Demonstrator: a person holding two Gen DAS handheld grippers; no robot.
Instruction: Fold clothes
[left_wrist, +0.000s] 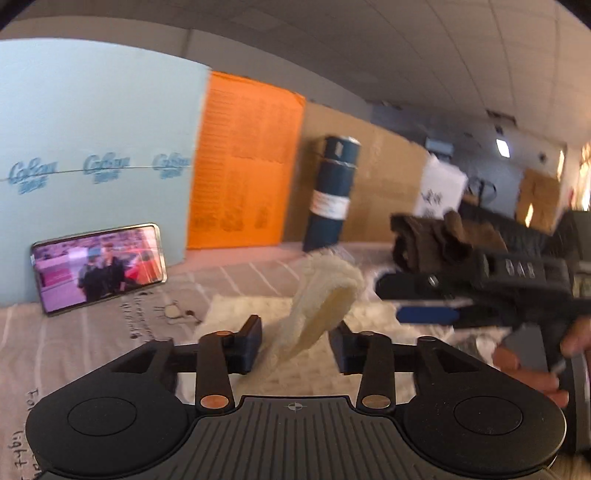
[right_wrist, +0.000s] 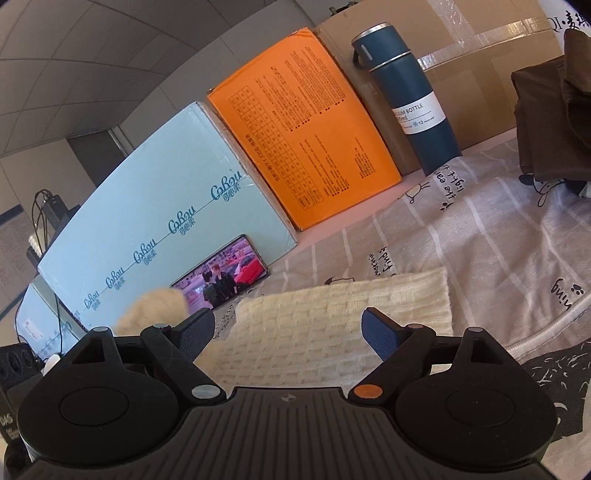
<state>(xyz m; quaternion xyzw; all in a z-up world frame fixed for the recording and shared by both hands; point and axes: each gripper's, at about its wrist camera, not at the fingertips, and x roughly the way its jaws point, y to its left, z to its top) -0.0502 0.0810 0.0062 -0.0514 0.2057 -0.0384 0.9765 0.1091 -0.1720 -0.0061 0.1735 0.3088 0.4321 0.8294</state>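
A cream knitted cloth (right_wrist: 332, 325) lies flat on the grey striped bedsheet (right_wrist: 461, 236). In the left wrist view a raised fold of the cream cloth (left_wrist: 325, 302) stands up between the fingers of my left gripper (left_wrist: 295, 341), whose jaws are apart with the cloth loose between them. My right gripper (right_wrist: 288, 330) is open just above the flat cloth, touching nothing. It also shows from the side in the left wrist view (left_wrist: 428, 315), held by a hand. In the right wrist view a blurred cream lump (right_wrist: 155, 310) sits at the left.
A phone (left_wrist: 99, 266) playing video leans on a pale blue box (left_wrist: 92, 147). An orange box (right_wrist: 303, 125), a cardboard box (right_wrist: 480, 44) and a dark blue vacuum bottle (right_wrist: 406, 96) stand behind. Folded brown clothes (right_wrist: 546, 118) lie at the right.
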